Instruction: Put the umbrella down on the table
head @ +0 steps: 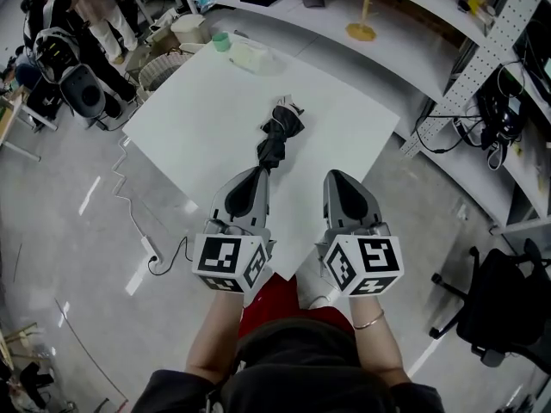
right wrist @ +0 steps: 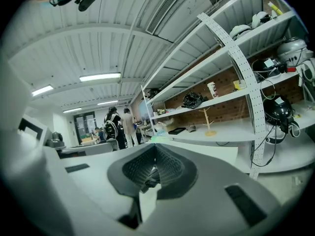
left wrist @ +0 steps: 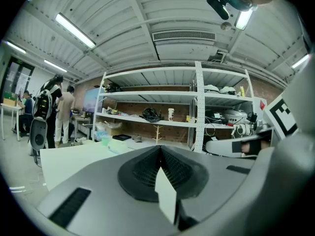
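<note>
The black folded umbrella lies lengthwise on the white table, with its handle end toward the far side. Both grippers hover over the table's near corner, short of the umbrella and apart from it. My left gripper is just below the umbrella's near tip; its jaws are pressed together with nothing between them. My right gripper is beside it to the right. Its jaws also meet at the tip and hold nothing.
A green cup and a clear plastic box stand at the table's far corner. A wooden stand sits on the bench behind. A black office chair is at the right, people at the far left, a power strip on the floor.
</note>
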{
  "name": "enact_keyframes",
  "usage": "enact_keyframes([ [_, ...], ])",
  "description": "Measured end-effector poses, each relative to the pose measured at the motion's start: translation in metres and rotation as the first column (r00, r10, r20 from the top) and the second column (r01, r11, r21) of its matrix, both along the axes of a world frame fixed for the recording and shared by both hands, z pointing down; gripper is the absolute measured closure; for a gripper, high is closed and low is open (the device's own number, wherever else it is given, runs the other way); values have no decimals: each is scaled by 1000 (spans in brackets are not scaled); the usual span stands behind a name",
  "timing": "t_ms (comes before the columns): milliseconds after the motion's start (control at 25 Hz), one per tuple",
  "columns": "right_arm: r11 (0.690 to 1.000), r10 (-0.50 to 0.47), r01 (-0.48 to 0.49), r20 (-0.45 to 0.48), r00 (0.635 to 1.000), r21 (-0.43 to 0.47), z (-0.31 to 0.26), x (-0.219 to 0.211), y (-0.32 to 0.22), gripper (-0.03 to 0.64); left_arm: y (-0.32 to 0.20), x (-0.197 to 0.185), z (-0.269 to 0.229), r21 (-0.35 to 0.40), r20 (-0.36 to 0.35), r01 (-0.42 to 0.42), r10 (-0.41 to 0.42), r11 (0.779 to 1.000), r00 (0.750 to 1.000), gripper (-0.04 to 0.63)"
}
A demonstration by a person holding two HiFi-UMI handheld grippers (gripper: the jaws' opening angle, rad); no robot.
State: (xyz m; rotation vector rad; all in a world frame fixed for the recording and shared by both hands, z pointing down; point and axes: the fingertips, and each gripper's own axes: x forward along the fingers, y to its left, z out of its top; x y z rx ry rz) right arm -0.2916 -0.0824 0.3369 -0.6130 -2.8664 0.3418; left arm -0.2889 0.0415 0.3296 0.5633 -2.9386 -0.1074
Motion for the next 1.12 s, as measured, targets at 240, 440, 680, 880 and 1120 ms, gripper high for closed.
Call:
enact_keyframes([
  [240,1000,-15,15,23,1000,5,-6,26,-4,598,-3,31,-3,-1,3,2,-2,1000,1000,581],
  [440,999,-30,29,40,999,13,-10,47,-8,598,-4,56,-7,2,11,13,-13,1000,1000,583],
  [680,999,-32,30,58,998,44,-14,73,-12,598,-8,85,-10,-20,21,14,-14,1000,1000,583],
  [880,998,-35,32,67,997,48,-16,93,-17,598,-13,107,-12,-17,17,14,-14,1000,1000,581],
  [1120,998,-35,30,83,996,55,-21,115,-27,598,-21,130,-11,-14,11,14,-14,1000,1000,581],
])
